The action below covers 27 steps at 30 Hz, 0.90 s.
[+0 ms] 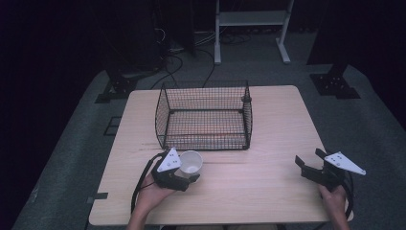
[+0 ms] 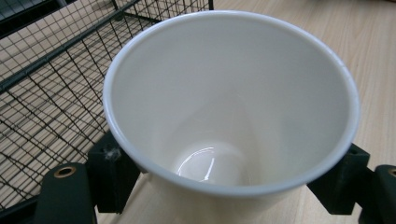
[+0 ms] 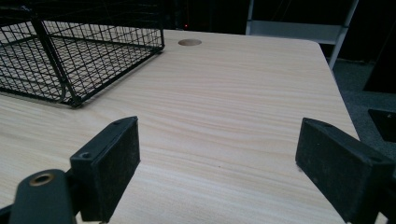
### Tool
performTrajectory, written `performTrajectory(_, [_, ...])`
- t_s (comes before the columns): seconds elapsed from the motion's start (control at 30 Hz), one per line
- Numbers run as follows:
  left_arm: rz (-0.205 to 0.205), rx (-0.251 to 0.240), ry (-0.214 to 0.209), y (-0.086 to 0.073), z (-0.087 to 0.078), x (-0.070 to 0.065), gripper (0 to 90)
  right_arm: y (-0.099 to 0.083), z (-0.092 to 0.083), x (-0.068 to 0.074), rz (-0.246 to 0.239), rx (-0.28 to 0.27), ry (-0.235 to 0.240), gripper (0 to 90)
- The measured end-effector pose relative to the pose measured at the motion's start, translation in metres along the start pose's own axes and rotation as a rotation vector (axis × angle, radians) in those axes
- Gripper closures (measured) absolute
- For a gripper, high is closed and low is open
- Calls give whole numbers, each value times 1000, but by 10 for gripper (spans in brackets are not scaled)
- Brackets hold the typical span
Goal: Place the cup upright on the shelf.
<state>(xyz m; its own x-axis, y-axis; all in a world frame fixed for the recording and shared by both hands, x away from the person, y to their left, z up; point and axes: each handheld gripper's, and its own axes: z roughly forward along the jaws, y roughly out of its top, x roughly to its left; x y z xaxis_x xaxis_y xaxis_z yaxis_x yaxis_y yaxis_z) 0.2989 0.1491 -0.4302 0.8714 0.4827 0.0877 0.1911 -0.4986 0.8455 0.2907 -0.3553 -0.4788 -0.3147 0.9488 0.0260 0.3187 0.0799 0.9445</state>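
Observation:
A white cup (image 1: 191,162) sits tilted near the table's front left, just in front of the black wire basket (image 1: 206,136). My left gripper (image 1: 188,175) is shut on the cup. In the left gripper view the black pads (image 2: 112,170) press on both sides of the cup (image 2: 233,93), whose open mouth faces the camera and holds nothing. The basket (image 2: 42,93) lies close on the left there. My right gripper (image 1: 309,158) rests near the table's front right edge, open. In the right gripper view nothing lies between the spread jaws of this gripper (image 3: 224,158).
The wooden table (image 1: 249,191) has a round hole (image 3: 190,42) near its far edge. The basket (image 3: 70,51) holds nothing. Behind the table stand a white metal frame (image 1: 251,19), black stand feet (image 1: 335,86) and floor cables (image 1: 172,62).

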Motion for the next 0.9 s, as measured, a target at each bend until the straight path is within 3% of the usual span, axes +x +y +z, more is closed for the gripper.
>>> performTrajectory(0.9, [32,-26,-66,45,-16,22,216,0,0,-1,11,-2,-4,130])
